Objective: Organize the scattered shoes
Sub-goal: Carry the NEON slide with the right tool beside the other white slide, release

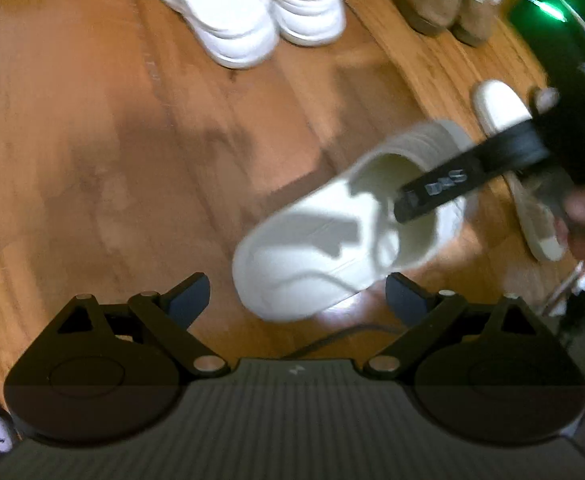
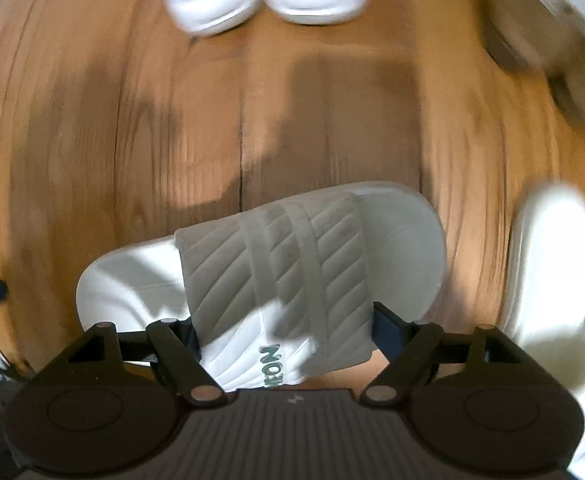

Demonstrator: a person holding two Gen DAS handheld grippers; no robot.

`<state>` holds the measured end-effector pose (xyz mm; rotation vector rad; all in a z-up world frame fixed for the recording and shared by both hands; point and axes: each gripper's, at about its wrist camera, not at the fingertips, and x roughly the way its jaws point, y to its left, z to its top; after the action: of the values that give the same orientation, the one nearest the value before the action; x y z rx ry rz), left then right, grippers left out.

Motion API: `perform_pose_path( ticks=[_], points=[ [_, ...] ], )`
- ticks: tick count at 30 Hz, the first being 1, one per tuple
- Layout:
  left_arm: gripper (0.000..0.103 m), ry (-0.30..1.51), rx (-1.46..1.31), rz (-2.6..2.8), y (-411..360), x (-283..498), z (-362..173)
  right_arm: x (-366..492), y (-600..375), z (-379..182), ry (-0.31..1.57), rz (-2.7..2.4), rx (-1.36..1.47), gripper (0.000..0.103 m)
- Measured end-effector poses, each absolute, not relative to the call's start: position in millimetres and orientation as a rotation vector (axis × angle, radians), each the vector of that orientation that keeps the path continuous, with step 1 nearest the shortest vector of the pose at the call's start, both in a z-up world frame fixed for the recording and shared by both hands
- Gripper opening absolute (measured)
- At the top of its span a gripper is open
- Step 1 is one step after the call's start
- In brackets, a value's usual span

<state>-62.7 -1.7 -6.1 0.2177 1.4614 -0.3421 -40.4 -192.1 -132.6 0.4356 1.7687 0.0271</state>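
We've got the right gripper (image 2: 284,326) clamped on a white slide sandal (image 2: 268,276): its fingers pinch the ribbed strap from both sides, w/ the sole hanging crosswise just ahead of the fingertips. Gripping the strap makes sense, it's the one part narrow enough to fit between the fingers, and the sole swings free below. In the left wrist view the same sandal (image 1: 344,240) shows tilted, toe down toward the floor (image 1: 92,160), so we judge it's off the floor or nearly so; blur keeps us from being sure.

The left gripper (image 1: 296,296) has its fingers spread wide w/ nothing between them; the sandal's toe sits just beyond the gap, not touching either finger.

Far ahead of both sets of fingers, a white pair (image 1: 244,12) stands side by side, toes toward us, and to the right of it a tan pair (image 1: 448,0) stands likewise. Those look sorted already, prob. a row. Off to the right of the right fingers lies another white slide (image 2: 548,272), flat on the floor, likely the held one's mate.

We reckon the held slide is mid-carry, either toward its mate or toward the row; can't tell which from here.
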Motion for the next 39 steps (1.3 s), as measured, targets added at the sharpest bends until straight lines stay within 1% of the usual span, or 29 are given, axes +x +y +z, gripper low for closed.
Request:
perform_pose_path(
  ticks=[4, 8, 11, 13, 14, 15, 17, 19, 22, 27, 32, 34, 35, 36, 37, 38, 39],
  points=[
    [0.096, 1.463, 0.195, -0.327, -0.8, -62.5, -4.8, -71.1, -226.9, -135.4, 1.743, -0.156, 0.879, 0.08],
    [0.096, 1.475, 0.187, -0.383, -9.1, -65.5, -8.5, -101.7, -261.7, -138.2, 1.655, -0.344, 1.319, 0.08],
    [0.096, 1.507, 0.178, -0.414, -15.3, -66.4, -20.3, -118.2, -284.6, -134.8, 1.535, -0.538, 1.321, 0.08],
    [0.096, 1.522, 0.165, -0.422, -17.7, -68.0, -22.0, -132.4, -297.2, -143.0, 1.448, -0.622, 1.444, 0.082],
    [0.096, 1.531, 0.16, -0.424, -19.2, -68.7, -24.0, -139.6, -303.3, -147.6, 1.401, -0.661, 1.511, 0.084],
    [0.096, 1.539, 0.158, -0.422, -20.3, -69.0, -26.6, -144.6, -306.7, -150.4, 1.374, -0.689, 1.558, 0.092],
    [0.096, 1.555, 0.161, -0.414, -22.2, -69.6, -33.0, -153.5, -312.3, -155.3, 1.327, -0.741, 1.642, 0.096],
    [0.096, 1.567, 0.167, -0.403, -20.7, -70.2, -37.6, -147.9, -310.1, -141.2, 1.335, -0.725, 1.584, 0.101],
    [0.096, 1.572, 0.154, -0.393, -17.8, -70.7, -38.6, -137.4, -305.7, -117.4, 1.353, -0.691, 1.478, 0.102],
    [0.096, 1.584, 0.12, -0.377, -11.2, -66.5, -40.9, -83.3, -266.7, -88.5, 1.526, -0.374, 0.821, 0.102],
    [0.096, 1.631, 0.076, -0.322, 2.1, -62.1, -51.7, -28.0, -226.7, -59.9, 1.564, -0.045, 0.139, 0.101],
    [0.096, 1.653, 0.035, -0.299, 10.3, -59.7, -55.4, -16.0, -205.6, -57.1, 1.535, 0.069, -0.15, 0.098],
    [0.096, 1.662, 0.012, -0.292, 14.2, -58.9, -56.3, -17.4, -198.9, -60.5, 1.529, 0.094, -0.217, 0.095],
    [0.096, 1.665, 0.0, -0.289, 16.2, -58.6, -56.7, -19.5, -192.7, -68.5, 1.55, 0.135, -0.274, 0.086],
    [0.096, 1.669, -0.013, -0.287, 18.2, -58.3, -56.7, -21.7, -186.3, -77.5, 1.574, 0.179, -0.334, 0.08],
    [0.096, 1.669, -0.02, -0.287, 19.5, -58.6, -56.4, -23.9, -180.0, -86.4, 1.597, 0.225, -0.394, 0.066],
    [0.096, 1.669, -0.017, -0.289, 19.4, -59.1, -56.5, -25.2, -176.5, -99.1, 1.638, 0.234, -0.423, 0.062]
  ],
)
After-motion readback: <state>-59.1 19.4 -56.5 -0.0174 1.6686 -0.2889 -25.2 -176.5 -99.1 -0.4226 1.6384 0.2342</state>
